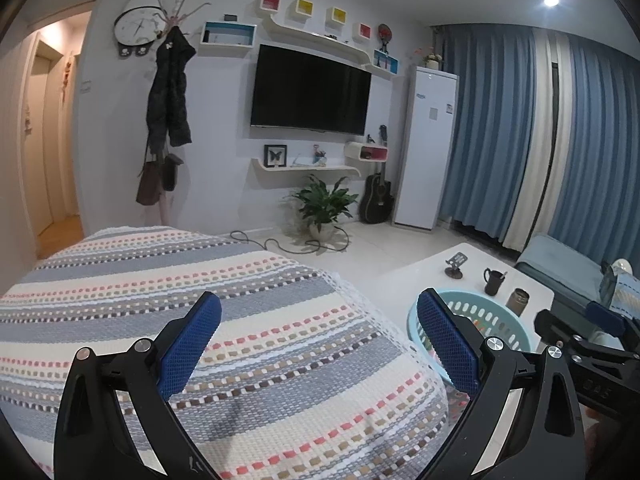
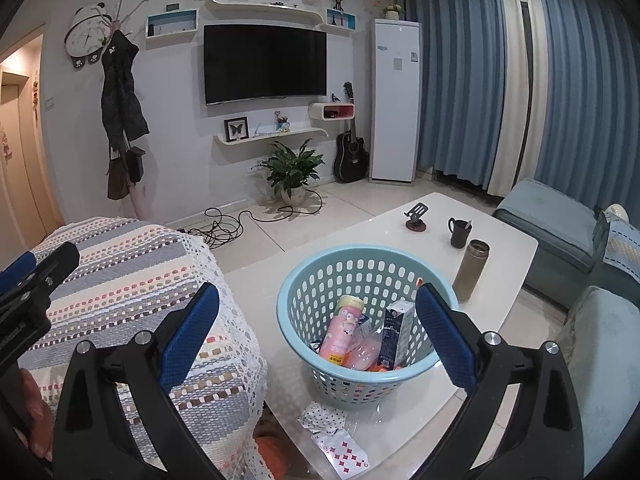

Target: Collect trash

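Observation:
A light blue perforated basket (image 2: 320, 280) stands on the white coffee table (image 2: 400, 232). It holds trash: a pink bottle (image 2: 340, 332), a dark carton (image 2: 394, 332) and other wrappers. My right gripper (image 2: 318, 304) is open and empty, held above the basket's near side. My left gripper (image 1: 318, 314) is open and empty over the striped sofa cover (image 1: 200, 280), left of the basket (image 1: 496, 320). A spotted wrapper (image 2: 322, 418) and playing cards (image 2: 346, 452) lie on the table in front of the basket.
A brown flask (image 2: 472, 270), a black mug (image 2: 460, 232) and a phone stand (image 2: 418, 216) stand on the table beyond the basket. A blue sofa (image 2: 560, 232) is at the right. Cables (image 2: 224, 228) and a potted plant (image 2: 292, 172) are on the floor by the TV wall.

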